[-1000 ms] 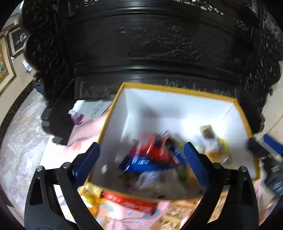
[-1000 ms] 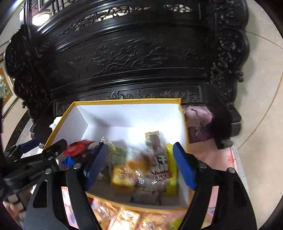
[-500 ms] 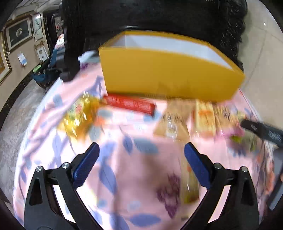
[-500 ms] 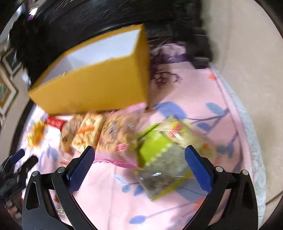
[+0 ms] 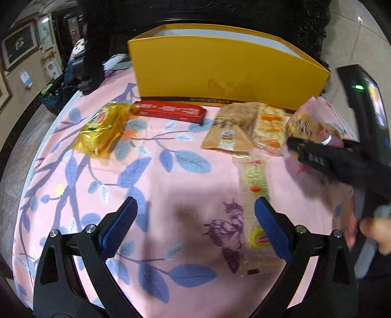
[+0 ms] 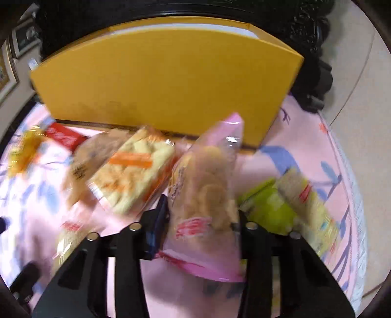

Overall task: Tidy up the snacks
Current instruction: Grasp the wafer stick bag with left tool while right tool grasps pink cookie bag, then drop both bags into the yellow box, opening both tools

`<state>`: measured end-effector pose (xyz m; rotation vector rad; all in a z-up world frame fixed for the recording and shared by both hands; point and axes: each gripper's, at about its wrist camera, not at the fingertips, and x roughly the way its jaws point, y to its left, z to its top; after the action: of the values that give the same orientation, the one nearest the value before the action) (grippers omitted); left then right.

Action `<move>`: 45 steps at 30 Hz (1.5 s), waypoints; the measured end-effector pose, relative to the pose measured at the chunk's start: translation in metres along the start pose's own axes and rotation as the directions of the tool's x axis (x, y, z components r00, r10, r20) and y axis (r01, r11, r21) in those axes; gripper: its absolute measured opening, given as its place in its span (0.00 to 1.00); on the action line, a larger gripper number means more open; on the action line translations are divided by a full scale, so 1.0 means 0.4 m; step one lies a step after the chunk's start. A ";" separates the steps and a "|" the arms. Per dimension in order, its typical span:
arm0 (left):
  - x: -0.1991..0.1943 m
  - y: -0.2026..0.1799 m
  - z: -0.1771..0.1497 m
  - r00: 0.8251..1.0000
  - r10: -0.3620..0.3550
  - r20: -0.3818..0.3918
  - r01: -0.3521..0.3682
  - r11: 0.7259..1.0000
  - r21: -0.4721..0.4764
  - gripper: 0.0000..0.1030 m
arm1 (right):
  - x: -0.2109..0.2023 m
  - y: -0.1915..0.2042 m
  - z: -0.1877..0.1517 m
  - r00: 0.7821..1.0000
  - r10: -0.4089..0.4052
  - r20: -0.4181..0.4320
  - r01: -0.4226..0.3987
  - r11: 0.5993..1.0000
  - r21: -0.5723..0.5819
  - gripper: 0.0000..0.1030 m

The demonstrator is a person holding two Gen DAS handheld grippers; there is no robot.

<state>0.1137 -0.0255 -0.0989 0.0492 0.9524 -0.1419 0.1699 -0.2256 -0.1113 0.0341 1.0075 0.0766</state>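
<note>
A tall yellow box [image 5: 220,66] [image 6: 158,80] stands at the back of the pink leaf-print tablecloth [image 5: 171,176]. In front of it lie a yellow packet [image 5: 102,127], a red bar [image 5: 168,111], a brown pouch [image 5: 232,129] and an orange-striped cracker pack [image 5: 268,127] [image 6: 132,171]. My right gripper [image 6: 200,210] is closing its jaws on a pink cookie bag [image 6: 205,186] [image 5: 305,124], which stands tilted up between the pads. My left gripper [image 5: 195,208] hangs open over bare cloth, with a long clear packet [image 5: 256,195] by its right finger.
A green packet [image 6: 268,208] and a pale cracker packet [image 6: 310,203] lie right of the pink bag. Dark carved furniture [image 5: 220,12] rises behind the box. A person's hand [image 5: 376,232] holds the right gripper. The table edge and tiled floor [image 6: 361,97] are at right.
Both grippers pulled back from above the box and sank toward the tablecloth. The right gripper opened wide over the snacks and has closed around the pink cookie bag.
</note>
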 end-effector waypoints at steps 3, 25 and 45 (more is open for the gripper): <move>0.003 -0.037 0.002 1.000 -0.020 0.001 0.020 0.999 0.035 0.95 | -0.041 -0.024 -0.058 0.999 0.051 -0.003 -0.051 0.998 0.031 0.39; 0.076 -0.084 -0.024 0.999 -0.040 -0.016 0.039 0.999 -0.013 0.28 | -0.106 -0.026 -0.166 0.994 0.073 0.075 -0.077 0.996 0.047 0.36; -0.106 -0.008 0.099 0.992 -0.079 0.096 0.080 0.997 -0.005 0.28 | -0.224 0.046 -0.073 0.978 0.104 0.179 -0.110 0.994 0.023 0.35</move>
<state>0.1211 -0.0284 -0.0413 -0.0041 0.8592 -0.2116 0.0965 -0.2147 -0.0502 0.1229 0.8282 0.1529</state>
